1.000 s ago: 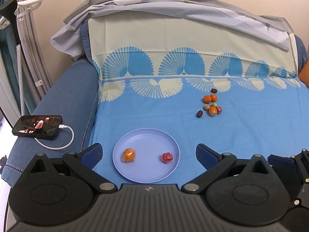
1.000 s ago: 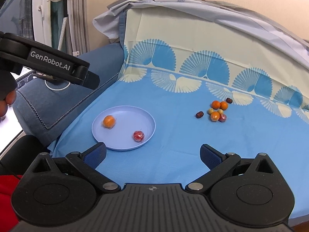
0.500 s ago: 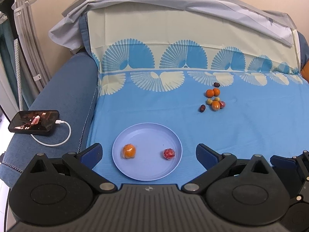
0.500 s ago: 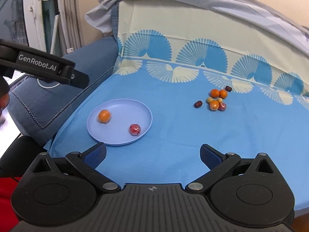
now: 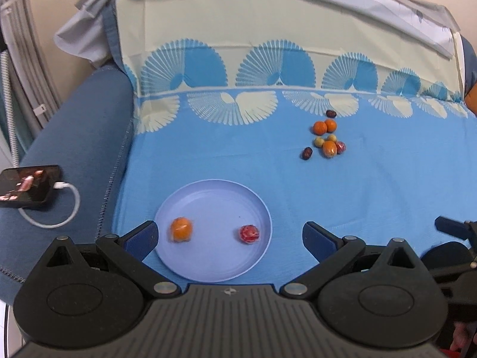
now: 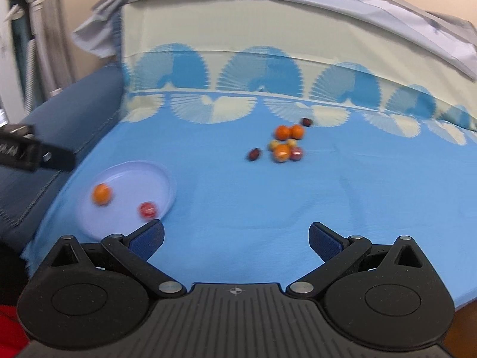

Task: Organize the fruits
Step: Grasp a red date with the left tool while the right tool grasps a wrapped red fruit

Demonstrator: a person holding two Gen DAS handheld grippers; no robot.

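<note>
A light blue plate point(image 5: 214, 197) lies on the blue sheet and holds an orange fruit point(image 5: 181, 229) and a small red fruit point(image 5: 249, 234). It also shows in the right wrist view point(image 6: 131, 176). A cluster of small orange, yellow, red and dark fruits point(image 5: 326, 140) lies farther back on the sheet, also seen in the right wrist view point(image 6: 284, 144). My left gripper point(image 5: 229, 238) is open and empty just in front of the plate. My right gripper point(image 6: 235, 238) is open and empty over the sheet, to the right of the plate.
A phone point(image 5: 26, 183) on a white cable lies on the blue sofa arm point(image 5: 74, 137) at left. The sofa back, draped in patterned cloth point(image 5: 268, 44), rises behind the fruits. The left gripper's body point(image 6: 32, 153) shows at the left edge of the right wrist view.
Both grippers have moved forward toward the sofa. The right view has swung rightward, so the plate sits farther left and the fruit cluster nearer the middle. Both stay open.
</note>
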